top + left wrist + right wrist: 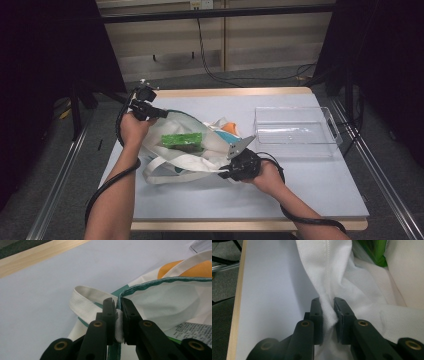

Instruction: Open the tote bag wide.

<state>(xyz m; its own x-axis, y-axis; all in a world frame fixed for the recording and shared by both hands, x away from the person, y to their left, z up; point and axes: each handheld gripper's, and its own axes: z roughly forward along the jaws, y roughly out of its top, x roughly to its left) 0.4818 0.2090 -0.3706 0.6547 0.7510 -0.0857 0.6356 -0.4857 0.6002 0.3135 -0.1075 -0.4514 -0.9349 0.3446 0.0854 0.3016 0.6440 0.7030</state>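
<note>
Bag point(185, 150) lies mid-tabletop point(310, 180), nine o'clock of the tray point(295, 131). My left hand-held gripper point(117, 315) is clamped on its rim, my right hand-held gripper point(328, 315) pinches fabric. I should pull both evenly apart, keeping the mouth wide around the green pack point(181, 140).

High view overhead; gripper views close, perhaps sharing the bag point(200, 150)

Green packet point(181, 140) partly hidden inside white bag point(210, 145)
</note>
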